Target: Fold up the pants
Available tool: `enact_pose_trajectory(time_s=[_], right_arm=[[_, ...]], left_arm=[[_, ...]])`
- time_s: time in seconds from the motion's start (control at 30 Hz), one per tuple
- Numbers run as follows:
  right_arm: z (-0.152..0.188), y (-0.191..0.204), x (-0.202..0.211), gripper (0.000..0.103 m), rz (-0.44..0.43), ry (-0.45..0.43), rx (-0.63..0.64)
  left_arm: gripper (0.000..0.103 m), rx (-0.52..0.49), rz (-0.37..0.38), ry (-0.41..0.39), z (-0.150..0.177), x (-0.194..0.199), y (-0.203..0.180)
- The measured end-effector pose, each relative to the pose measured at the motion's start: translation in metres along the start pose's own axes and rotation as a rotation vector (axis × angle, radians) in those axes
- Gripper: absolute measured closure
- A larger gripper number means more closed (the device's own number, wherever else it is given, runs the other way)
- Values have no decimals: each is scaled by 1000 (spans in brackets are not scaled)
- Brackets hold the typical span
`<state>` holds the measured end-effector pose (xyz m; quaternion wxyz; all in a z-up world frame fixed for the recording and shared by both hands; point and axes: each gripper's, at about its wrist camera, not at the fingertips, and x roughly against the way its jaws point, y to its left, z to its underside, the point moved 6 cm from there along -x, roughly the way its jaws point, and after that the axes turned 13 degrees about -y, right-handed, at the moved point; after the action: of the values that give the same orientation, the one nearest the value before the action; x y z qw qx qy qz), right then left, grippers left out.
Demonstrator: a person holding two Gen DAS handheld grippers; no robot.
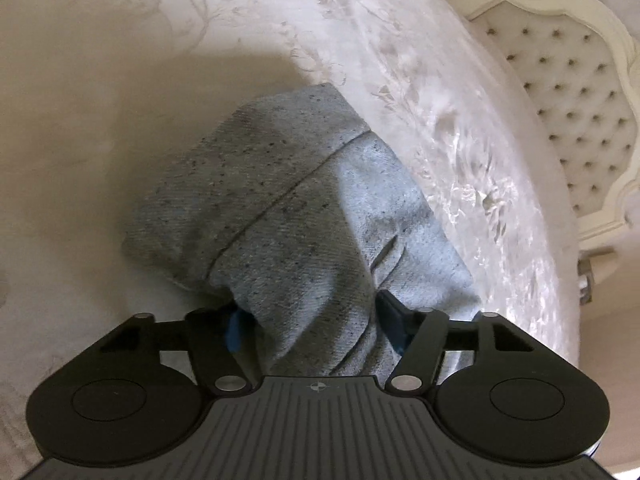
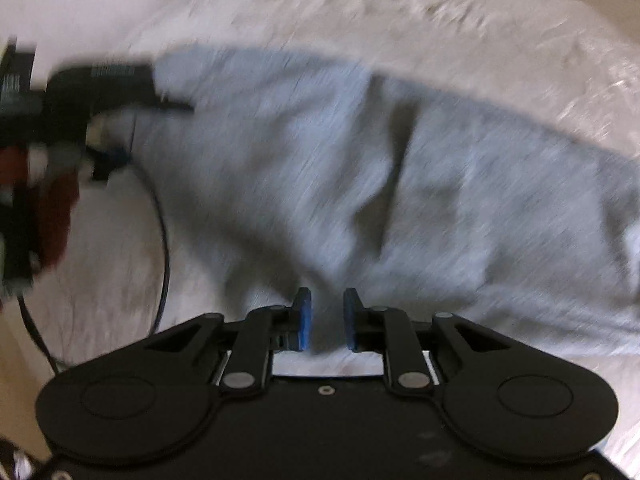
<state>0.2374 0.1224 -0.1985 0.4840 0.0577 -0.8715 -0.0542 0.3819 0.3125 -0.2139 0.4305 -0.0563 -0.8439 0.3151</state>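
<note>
Pants point(image 1: 304, 208), of grey flecked fabric, are spread across a bed point(image 1: 460, 128) covered with a pale, shiny, flower-patterned cover. In the left wrist view a bunched fold of the pants is seen gathered between the fingers of the left gripper point(image 1: 316, 328); cloth fills the whole gap, and the blue-padded fingers point(image 1: 394, 320) are pressed against it on both sides, so the fold is held in a fairly wide grip. A seam is seen running slantwise across the fabric beyond the fingers, with a hemmed end lying further out on the cover. A tufted headboard point(image 1: 576, 120) with a carved cream frame is seen past the bed's edge at the right. The right wrist view is blurred. There the pants are stretched from upper left to right across the cover, with a dark crease near the middle. The right gripper point(image 2: 327, 318) is pointed down at the near edge of the cloth; its blue fingers point(image 2: 305, 320) are set narrowly, with only a thin gap, and whether cloth is pinched there cannot be told. The left gripper point(image 2: 116, 160) is seen at the far left end of the pants, with a black cable looping below it.
</note>
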Motion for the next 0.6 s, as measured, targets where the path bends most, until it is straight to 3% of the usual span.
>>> enact_pose_trajectory(time_s=[0.13, 0.2, 0.27, 0.6], right_arm=[[14, 11, -18, 96, 48, 16, 45], [12, 11, -18, 96, 49, 24, 39], [12, 7, -17, 97, 35, 23, 24], [1, -21, 17, 96, -45, -57, -70]], left_arm=[[52, -22, -11, 17, -2, -1, -3], [65, -19, -2, 1, -3, 1, -4], [71, -37, 4, -24, -3, 6, -10], [79, -284, 3, -184, 0, 51, -80]])
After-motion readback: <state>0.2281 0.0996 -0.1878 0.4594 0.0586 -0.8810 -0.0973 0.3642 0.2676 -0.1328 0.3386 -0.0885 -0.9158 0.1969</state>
